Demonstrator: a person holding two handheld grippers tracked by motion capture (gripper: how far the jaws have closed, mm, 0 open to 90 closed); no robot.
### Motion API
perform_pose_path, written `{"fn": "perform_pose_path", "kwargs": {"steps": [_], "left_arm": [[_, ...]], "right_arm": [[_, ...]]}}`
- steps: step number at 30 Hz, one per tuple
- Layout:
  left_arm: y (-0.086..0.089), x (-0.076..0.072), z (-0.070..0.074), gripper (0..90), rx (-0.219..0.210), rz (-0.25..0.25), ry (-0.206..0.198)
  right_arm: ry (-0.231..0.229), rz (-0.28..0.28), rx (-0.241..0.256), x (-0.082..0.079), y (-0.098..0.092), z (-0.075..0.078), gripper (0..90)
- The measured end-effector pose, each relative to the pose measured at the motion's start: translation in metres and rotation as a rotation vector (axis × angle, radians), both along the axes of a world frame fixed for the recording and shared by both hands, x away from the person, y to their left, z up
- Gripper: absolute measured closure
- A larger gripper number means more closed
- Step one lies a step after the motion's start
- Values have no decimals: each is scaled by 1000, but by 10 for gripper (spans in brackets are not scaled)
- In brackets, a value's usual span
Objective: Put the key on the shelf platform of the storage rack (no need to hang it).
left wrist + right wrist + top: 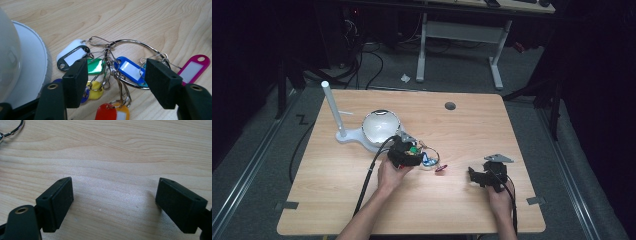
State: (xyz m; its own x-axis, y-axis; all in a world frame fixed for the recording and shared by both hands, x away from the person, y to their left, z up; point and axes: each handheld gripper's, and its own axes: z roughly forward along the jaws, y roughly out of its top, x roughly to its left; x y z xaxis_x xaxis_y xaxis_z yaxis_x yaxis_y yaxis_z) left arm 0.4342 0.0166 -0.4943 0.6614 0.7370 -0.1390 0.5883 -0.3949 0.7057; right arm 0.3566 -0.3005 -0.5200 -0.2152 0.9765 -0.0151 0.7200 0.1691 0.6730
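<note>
left gripper view puts the key ring [140, 53] mid-frame between my left gripper [116, 83] pads, jaws wide and holding nothing. its thin steel loop lies flat on the wooden table [150, 20], glossy plastic tags [128, 67] fanned toward lower centre, white lamp base [32, 62] at left. my right gripper [115, 202], open and empty, sits farther off, so left is nearer.

Left tool [408, 151] over key tags [428, 160], right tool [478, 176] apart, white lamp [374, 127]
</note>
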Motion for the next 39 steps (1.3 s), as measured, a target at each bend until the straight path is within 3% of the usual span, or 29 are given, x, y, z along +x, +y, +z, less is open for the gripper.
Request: {"fn": "perform_pose_path", "kwargs": {"steps": [10,17,31,39], "left_arm": [[-7,7,-12,378,10,28,27],[-11,11,-22,486,26,23,61],[-12,11,-20,731,55,19,56],[-9,12,-20,761,47,17,66]], "right_arm": [[0,0,0,0,0,0,148],[0,0,1,0,0,0,148],[0,0,0,0,0,0,148],[-1,2,-1,0,0,0,149]]}}
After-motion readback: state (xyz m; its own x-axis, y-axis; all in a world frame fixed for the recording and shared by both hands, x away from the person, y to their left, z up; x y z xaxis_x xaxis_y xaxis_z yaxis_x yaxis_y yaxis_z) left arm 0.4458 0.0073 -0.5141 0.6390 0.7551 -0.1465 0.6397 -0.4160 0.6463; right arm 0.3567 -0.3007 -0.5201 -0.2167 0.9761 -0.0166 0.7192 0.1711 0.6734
